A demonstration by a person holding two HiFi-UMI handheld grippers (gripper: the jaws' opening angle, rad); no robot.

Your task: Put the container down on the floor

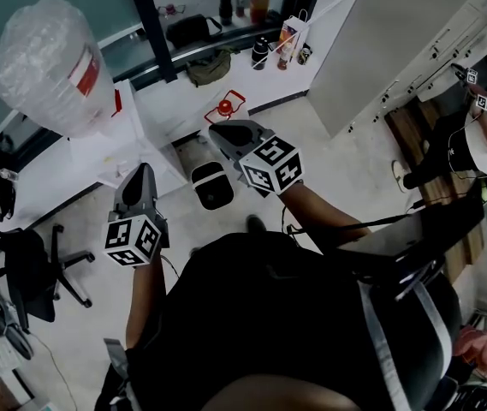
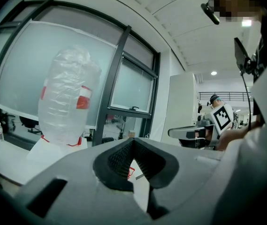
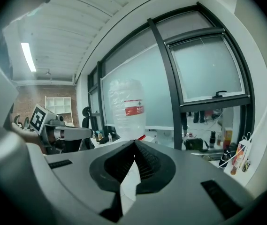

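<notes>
Office with big windows and a white surface (image 1: 164, 103) running along them. The big clear plastic container (image 1: 48, 62) is sitting upright on that surface, up off the floor (image 1: 346, 174). Left gripper (image 2: 132, 140) and right gripper (image 3: 134, 142) both hang in the air well apart from it, jaws clenched on nothing.

Probably office: swivel chair (image 1: 27, 262), white desks (image 1: 173, 103), glass partition walls (image 3: 208, 64).

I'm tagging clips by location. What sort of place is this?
Probably an office or lab: a swivel chair, a big water jug as on a dispenser, and dark-framed glass partitions.
</notes>
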